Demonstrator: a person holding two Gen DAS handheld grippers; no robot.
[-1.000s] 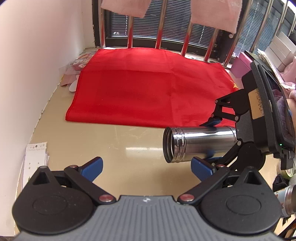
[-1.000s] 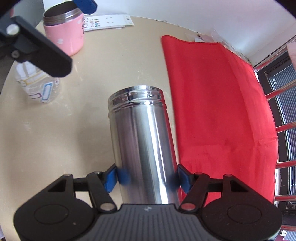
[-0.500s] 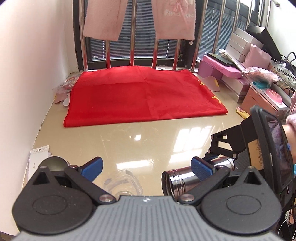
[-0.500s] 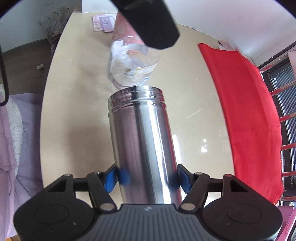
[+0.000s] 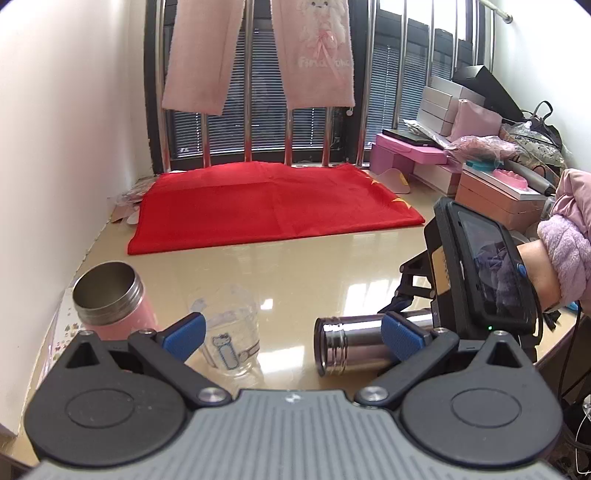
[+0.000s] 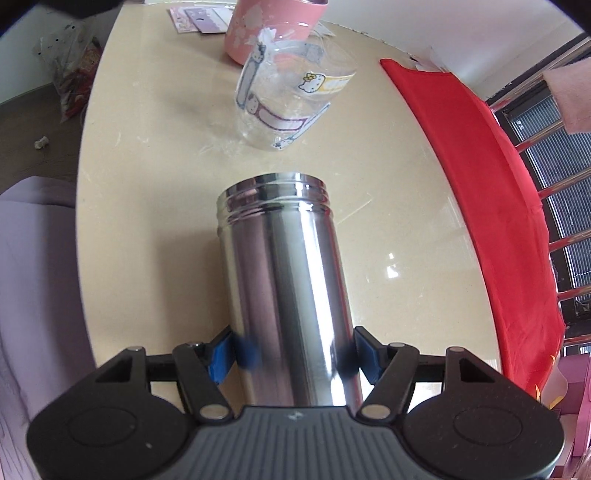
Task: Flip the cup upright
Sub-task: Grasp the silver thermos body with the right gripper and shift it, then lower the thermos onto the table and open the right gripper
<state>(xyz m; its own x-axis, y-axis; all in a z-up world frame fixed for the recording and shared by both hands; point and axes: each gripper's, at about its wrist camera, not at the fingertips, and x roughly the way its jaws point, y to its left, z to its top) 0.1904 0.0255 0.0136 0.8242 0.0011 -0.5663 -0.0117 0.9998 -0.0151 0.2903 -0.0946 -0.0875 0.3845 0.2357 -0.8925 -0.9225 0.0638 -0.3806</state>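
A steel cup (image 6: 288, 288) lies on its side, its open threaded mouth pointing away from my right gripper (image 6: 293, 356), which is shut on its body low over the beige table (image 6: 147, 206). In the left wrist view the same steel cup (image 5: 347, 345) lies horizontal with its mouth to the left, held by the right gripper at the right. My left gripper (image 5: 291, 334) is open and empty, its fingertips just in front of the cup and a clear glass.
A clear Hello Kitty glass (image 6: 291, 99) (image 5: 231, 332) and a pink steel-rimmed cup (image 5: 110, 299) (image 6: 269, 26) stand upright at the table's left. A red cloth (image 5: 269, 203) covers the far side. Boxes and clutter (image 5: 480, 166) sit at the right.
My right gripper has carried the steel cup down towards the table, still on its side. My left gripper has drawn back and tilted up, bringing the glass and pink cup into view.
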